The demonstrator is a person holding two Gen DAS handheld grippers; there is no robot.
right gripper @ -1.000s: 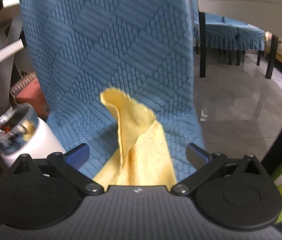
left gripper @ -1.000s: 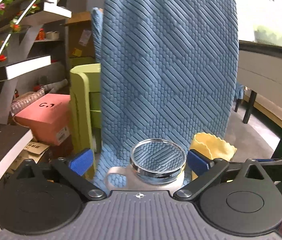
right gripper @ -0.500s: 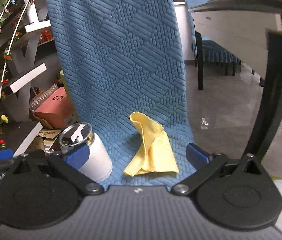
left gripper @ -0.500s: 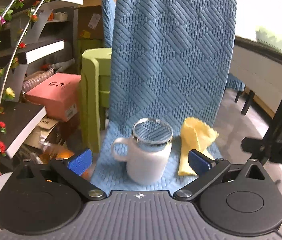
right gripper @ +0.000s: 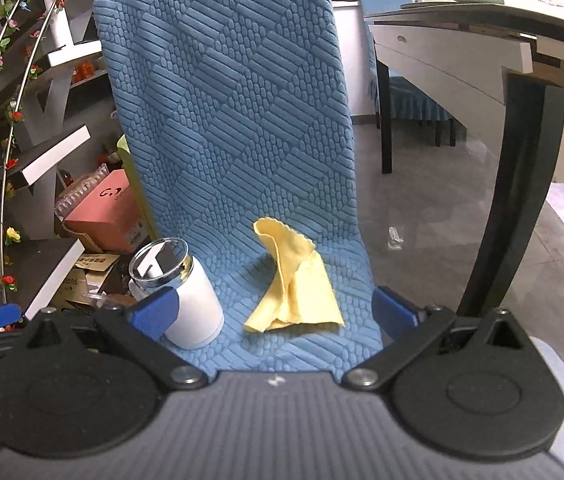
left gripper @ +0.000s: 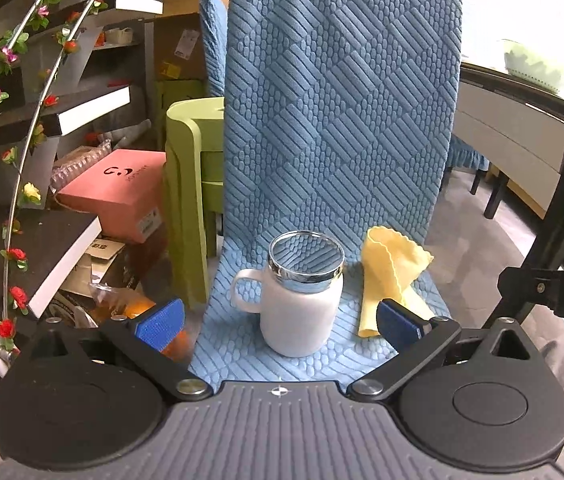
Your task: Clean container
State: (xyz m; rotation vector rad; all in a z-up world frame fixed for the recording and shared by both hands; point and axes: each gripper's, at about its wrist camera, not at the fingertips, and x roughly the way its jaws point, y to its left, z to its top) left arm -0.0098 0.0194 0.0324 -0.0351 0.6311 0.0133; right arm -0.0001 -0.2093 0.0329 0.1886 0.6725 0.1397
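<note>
support: a chair (left gripper: pixel 334 128) covered in blue quilted fabric (right gripper: pixel 226 112), seat and back alike.
on the seat, left: a white mug (left gripper: pixel 302 312) with a shiny lid stood upright, handle turned left.
on the seat, right: a crumpled yellow cloth (left gripper: pixel 392 268) lay just beside the mug.

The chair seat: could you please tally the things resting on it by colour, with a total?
White: 1, the mug with a shiny lid
Yellow: 1, the crumpled cloth
Total: 2, side by side on the blue chair seat
</note>
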